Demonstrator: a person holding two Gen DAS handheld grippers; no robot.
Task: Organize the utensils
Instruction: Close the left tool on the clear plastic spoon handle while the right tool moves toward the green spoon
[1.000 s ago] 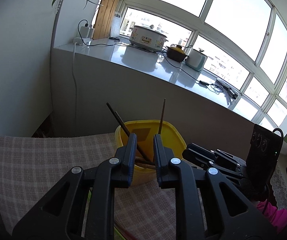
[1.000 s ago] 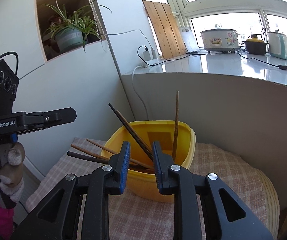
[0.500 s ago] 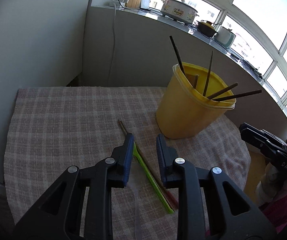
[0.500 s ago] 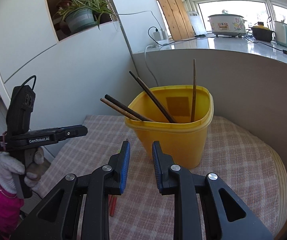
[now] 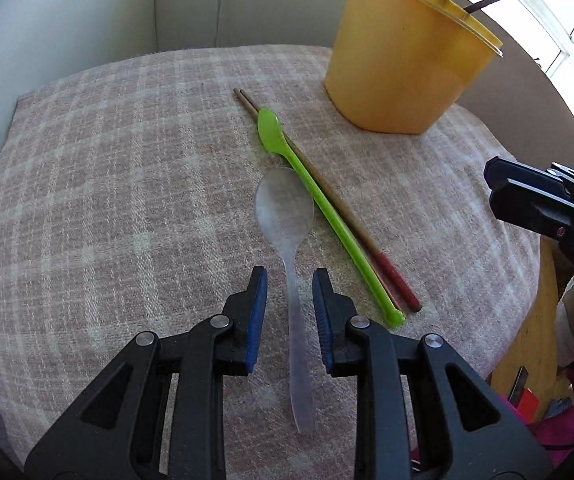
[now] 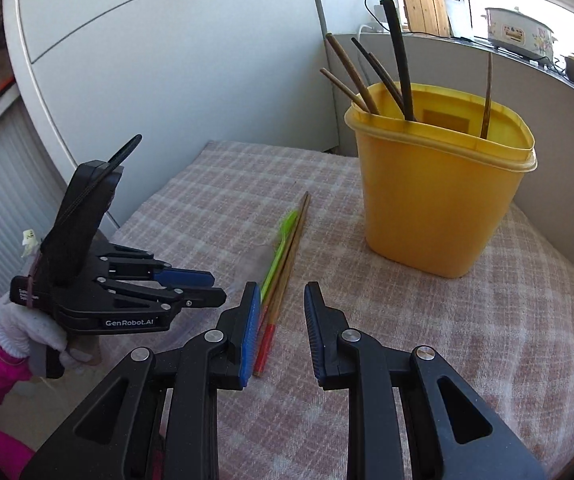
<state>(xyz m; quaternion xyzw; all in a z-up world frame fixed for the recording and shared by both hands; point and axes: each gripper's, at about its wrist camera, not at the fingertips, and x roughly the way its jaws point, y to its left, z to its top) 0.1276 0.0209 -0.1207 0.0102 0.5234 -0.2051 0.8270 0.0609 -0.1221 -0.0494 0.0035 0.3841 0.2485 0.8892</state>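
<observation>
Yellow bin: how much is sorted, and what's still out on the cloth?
Done: several chopsticks stand in the yellow bin. In hand: nothing; the left tool straddles the clear spoon handle, pads not touching. Left: clear spoon, green spoon, red-tipped chopstick pair. Right tool is open, empty.

A checked pink-and-cream cloth (image 5: 127,184) covered the rounded table top, and a yellow tub (image 5: 403,60) stood on it near the far edge (several chopsticks leaned inside). On the bare cloth in front of the tub lay a clear plastic spoon (image 5: 287,216), a green spoon (image 5: 311,200) just beside it, and a pair of brown chopsticks with red ends (image 5: 339,208) running alongside the green spoon.
</observation>
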